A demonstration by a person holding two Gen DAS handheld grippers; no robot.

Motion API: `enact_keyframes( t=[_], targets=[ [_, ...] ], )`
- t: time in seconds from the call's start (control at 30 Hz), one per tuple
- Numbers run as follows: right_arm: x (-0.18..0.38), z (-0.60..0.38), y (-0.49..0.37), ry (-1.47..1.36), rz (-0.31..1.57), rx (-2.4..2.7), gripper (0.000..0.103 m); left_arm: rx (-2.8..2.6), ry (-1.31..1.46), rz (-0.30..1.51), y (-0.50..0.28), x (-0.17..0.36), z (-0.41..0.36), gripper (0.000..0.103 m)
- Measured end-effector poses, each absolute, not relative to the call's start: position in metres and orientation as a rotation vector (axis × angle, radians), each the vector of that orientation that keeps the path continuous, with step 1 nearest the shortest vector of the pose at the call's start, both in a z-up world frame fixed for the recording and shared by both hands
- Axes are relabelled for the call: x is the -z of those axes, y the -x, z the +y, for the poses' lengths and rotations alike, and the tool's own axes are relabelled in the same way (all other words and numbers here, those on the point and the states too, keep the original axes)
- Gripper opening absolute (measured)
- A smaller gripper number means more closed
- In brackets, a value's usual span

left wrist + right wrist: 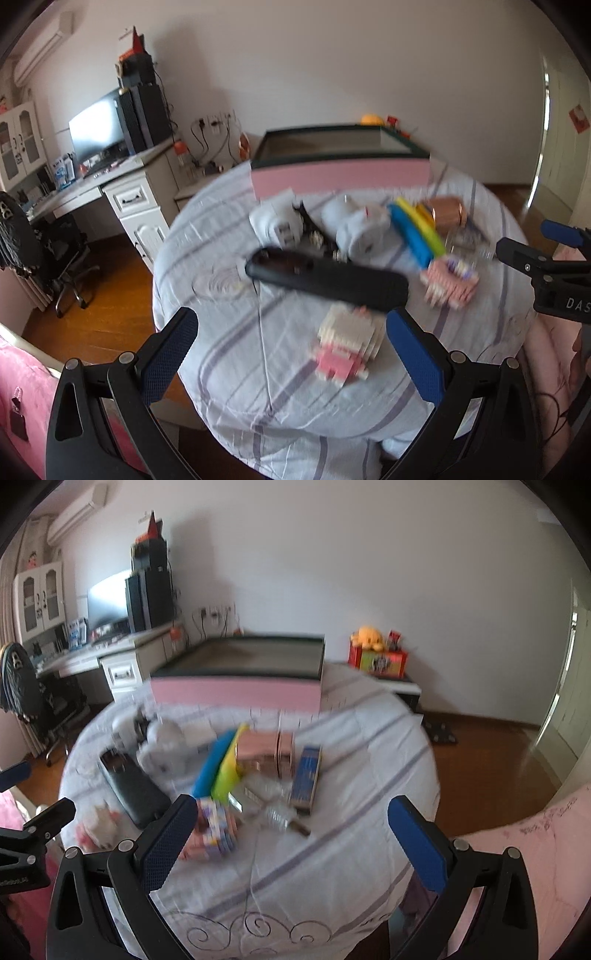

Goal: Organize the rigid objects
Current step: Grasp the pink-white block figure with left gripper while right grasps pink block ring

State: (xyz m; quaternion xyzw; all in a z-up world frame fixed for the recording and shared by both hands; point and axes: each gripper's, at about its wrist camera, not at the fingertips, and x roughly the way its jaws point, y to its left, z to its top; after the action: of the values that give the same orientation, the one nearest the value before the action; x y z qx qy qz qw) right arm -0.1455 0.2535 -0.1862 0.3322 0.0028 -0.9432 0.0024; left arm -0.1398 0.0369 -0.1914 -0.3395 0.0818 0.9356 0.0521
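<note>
Plainly, both grippers hang spread wide and empty above a round table [369, 738] draped in a pale striped cloth. Between the blue pads of the left gripper [291, 343] lies a pink and white brick figure [347, 347], with a long black case [328, 282] just beyond it. The right gripper [291, 830] hovers over the clutter nearer the table's middle: a second brick figure [216, 827] by its left pad, a blue and yellow-green bar [219, 771], a copper-coloured box [264, 755] and a blue box [306, 775] (details are blurred). At the far edge of the table sits a pink bin [236, 679] with a dark rim, open at the top.
</note>
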Motion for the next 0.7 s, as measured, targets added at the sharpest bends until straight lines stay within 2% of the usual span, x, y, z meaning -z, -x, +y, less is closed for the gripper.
enact_keyframes(
  t=[0.27,0.37,0.47,0.53,0.57,0.7],
  targets=[
    [0.21,0.247,0.153,-1.122,0.013,2.907,0.103,-2.763,1.127,0.285,0.149,0.221,0.044,0.103],
    [0.212,0.242,0.155,-1.126,0.021,2.892,0.103,-2.751,1.129,0.264,0.152,0.229,0.045,0.099],
    [0.214,0.237,0.157,-1.123,0.026,2.879,0.103,-2.704,1.097,0.21,0.153,0.232,0.045,0.079],
    [0.215,0.235,0.157,-1.114,0.026,2.87,0.103,-2.679,1.068,0.2,0.152,0.232,0.047,0.055],
    [0.215,0.233,0.157,-1.114,0.032,2.869,0.103,-2.675,1.054,0.2,0.152,0.231,0.047,0.047],
    [0.216,0.228,0.157,-1.107,0.049,2.855,0.103,-2.665,1.049,0.158,0.151,0.229,0.041,0.044]
  ],
)
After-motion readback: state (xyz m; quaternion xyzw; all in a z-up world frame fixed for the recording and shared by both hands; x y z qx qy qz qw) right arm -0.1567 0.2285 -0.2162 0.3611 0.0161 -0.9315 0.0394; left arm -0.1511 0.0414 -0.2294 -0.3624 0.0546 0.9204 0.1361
